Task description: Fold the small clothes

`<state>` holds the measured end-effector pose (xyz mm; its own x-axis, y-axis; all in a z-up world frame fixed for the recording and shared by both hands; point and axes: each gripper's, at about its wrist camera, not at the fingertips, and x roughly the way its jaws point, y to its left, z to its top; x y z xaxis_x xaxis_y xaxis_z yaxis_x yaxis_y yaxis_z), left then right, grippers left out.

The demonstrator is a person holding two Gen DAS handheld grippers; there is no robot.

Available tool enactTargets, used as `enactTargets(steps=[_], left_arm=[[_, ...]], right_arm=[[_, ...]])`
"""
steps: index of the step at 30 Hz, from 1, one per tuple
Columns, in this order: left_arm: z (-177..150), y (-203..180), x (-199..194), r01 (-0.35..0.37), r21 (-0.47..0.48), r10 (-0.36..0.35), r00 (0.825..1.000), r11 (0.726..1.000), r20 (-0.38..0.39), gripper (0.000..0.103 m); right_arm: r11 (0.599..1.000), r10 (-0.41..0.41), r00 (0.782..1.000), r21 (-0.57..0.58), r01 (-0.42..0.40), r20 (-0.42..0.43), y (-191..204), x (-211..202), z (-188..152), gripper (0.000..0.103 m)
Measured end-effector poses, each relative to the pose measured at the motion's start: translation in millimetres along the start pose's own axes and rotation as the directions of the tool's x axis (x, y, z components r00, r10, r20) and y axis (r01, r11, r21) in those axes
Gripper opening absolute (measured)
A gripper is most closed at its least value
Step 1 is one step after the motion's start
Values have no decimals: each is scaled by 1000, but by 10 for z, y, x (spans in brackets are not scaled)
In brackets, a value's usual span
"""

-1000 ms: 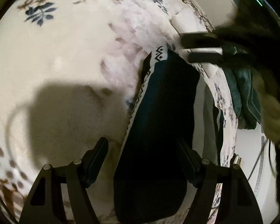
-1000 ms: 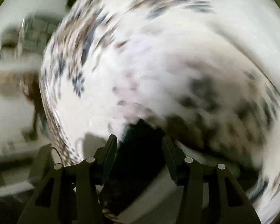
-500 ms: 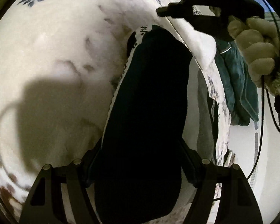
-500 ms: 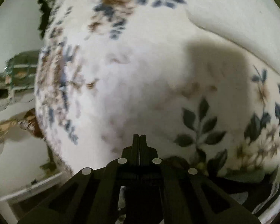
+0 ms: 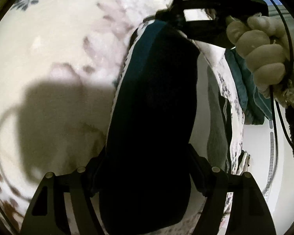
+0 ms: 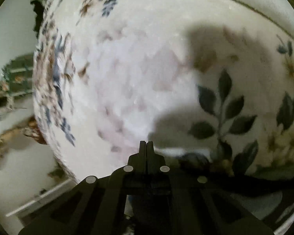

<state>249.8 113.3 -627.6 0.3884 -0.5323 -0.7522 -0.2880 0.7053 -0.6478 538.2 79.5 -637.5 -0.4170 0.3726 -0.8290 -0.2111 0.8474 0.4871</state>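
Left hand-held gripper (image 5: 147, 178) spread wide, its fingers either side of the near end of the dark garment (image 5: 154, 105), not pinching it. Right hand-held gripper (image 6: 146, 146) clamped tight, and from the left camera it looks to be biting the garment's far patterned edge. The garment lies stretched long across the floral bedspread (image 5: 58, 49), beside more clothes at the bed's edge (image 5: 243, 82). Looks like the start of a fold: next, the left needs to close on the near end.
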Motion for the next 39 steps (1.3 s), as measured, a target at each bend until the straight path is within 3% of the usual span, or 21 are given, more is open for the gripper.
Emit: enactTargets(steps=[2, 4, 6, 10, 12, 14, 16, 17, 18, 20, 22, 23, 24, 25, 28, 30, 32, 34, 35, 36, 39], left_arm=[[28, -30, -54, -11, 10, 11, 1000, 1000, -17, 71], [109, -63, -169, -34, 25, 34, 999, 999, -4, 70], [243, -60, -287, -30, 20, 29, 999, 999, 24, 70], [650, -50, -273, -4, -19, 5, 998, 1000, 59, 71], [862, -63, -113, 12, -30, -11, 999, 999, 48, 71], [1050, -4, 79, 37, -74, -35, 999, 997, 21, 71], [1176, 68, 230, 64, -133, -61, 998, 989, 21, 70], [1214, 70, 264, 80, -142, -75, 996, 987, 44, 55], [1220, 60, 279, 73, -139, -66, 996, 988, 54, 38], [1235, 44, 271, 65, -135, -57, 996, 989, 63, 27], [1199, 27, 220, 58, -124, -48, 996, 991, 77, 27], [1215, 19, 213, 54, -121, -44, 996, 991, 80, 25], [1226, 18, 211, 51, -124, -41, 996, 991, 83, 25], [1230, 35, 197, 49, -126, -39, 996, 991, 83, 24], [1257, 35, 154, 47, -116, -38, 996, 992, 84, 23], [1267, 16, 180, 42, -103, -34, 996, 994, 79, 23], [1275, 6, 203, 38, -104, -31, 997, 994, 69, 25], [1271, 15, 163, 18, -107, -13, 999, 994, 46, 32], [1253, 9, 121, 15, -108, -10, 999, 994, 43, 38], [1215, 9, 54, 6, -113, -1, 999, 994, 46, 47], [1014, -1, -203, -13, -92, 19, 997, 996, 68, 54]], right_arm=[[994, 104, 995, 13, -104, 9, -79, -214, -103, 1], [990, 137, 988, 7, -138, 77, -149, -506, -281, 18], [986, 164, 970, 8, -168, 182, -415, -964, -573, 59], [954, 206, 926, 146, -262, 316, -1358, -1642, -1340, 63], [921, 167, 908, 267, -283, 385, -1927, -1802, -1802, 64], [883, 107, 897, 374, -284, 428, -2426, -1834, -2087, 71], [849, 44, 901, 459, -262, 431, -2759, -1669, -2186, 71], [845, 55, 902, 461, -270, 428, -2867, -1586, -2159, 71], [843, 91, 896, 445, -301, 434, -2942, -1491, -2103, 71], [838, 174, 881, 403, -367, 439, -3018, -1351, -1963, 71], [831, 221, 860, 372, -413, 460, -3001, -1197, -1797, 71], [832, 231, 851, 357, -424, 472, -2971, -1149, -1739, 66], [834, 252, 832, 325, -445, 494, -2929, -1129, -1679, 29], [844, 246, 831, 312, -437, 498, -2885, -1124, -1642, 7], [859, 182, 799, 302, -412, 573, -2858, -1396, -1644, 9], [867, 169, 807, 304, -394, 565, -2856, -1424, -1568, 9], [894, 132, 849, 309, -325, 512, -2792, -1333, -1464, 9], [896, 140, 883, 323, -306, 449, -2823, -1278, -1463, 17], [894, 122, 892, 341, -289, 435, -2841, -1308, -1537, 33], [893, 121, 891, 345, -290, 437, -2874, -1357, -1633, 48], [872, 171, 886, 352, -339, 430, -2941, -1468, -2093, 55]])
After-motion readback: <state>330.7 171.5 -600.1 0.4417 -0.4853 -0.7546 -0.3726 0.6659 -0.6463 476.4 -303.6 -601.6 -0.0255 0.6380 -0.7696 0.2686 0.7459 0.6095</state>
